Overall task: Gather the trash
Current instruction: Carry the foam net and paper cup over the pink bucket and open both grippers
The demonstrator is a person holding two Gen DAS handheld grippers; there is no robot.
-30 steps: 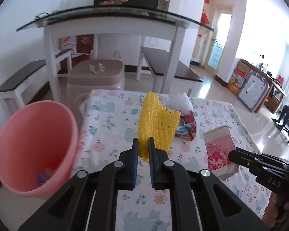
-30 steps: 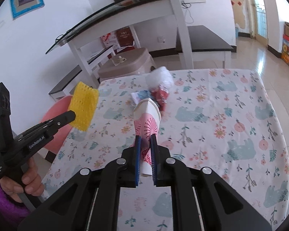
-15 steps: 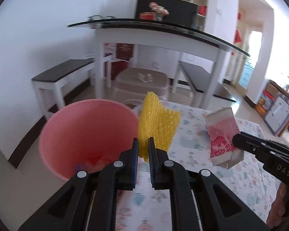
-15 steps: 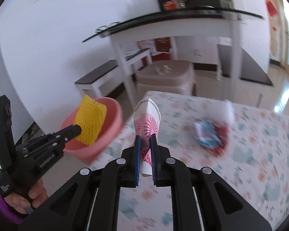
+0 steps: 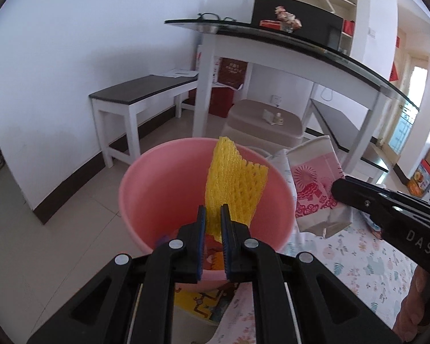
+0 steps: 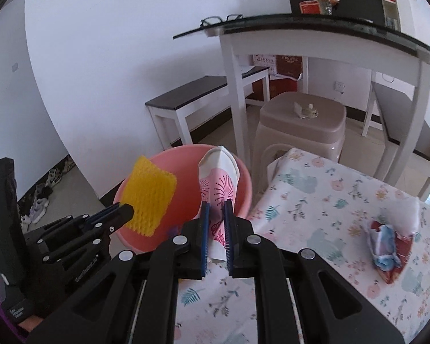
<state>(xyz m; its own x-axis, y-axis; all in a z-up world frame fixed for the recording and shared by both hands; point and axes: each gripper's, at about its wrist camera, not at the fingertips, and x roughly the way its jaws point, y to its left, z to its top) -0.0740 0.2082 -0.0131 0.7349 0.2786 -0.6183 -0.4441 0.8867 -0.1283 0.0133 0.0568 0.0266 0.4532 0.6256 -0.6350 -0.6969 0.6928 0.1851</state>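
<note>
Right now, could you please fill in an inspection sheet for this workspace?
Surface: low table under a floral cloth, beside the bin.
Job's things: pink bin on the floor with some trash inside; yellow foam net and pink paper cup held above it; crumpled wrappers lying on the cloth.
Clutter: small scraps on the beige stool.
Grippers: left gripper shut on the net; right gripper shut on the cup.
Cables: a cord hanging at the wall socket.
Surroundings: glass-topped table, dark-topped bench, shoes by the wall.
</note>
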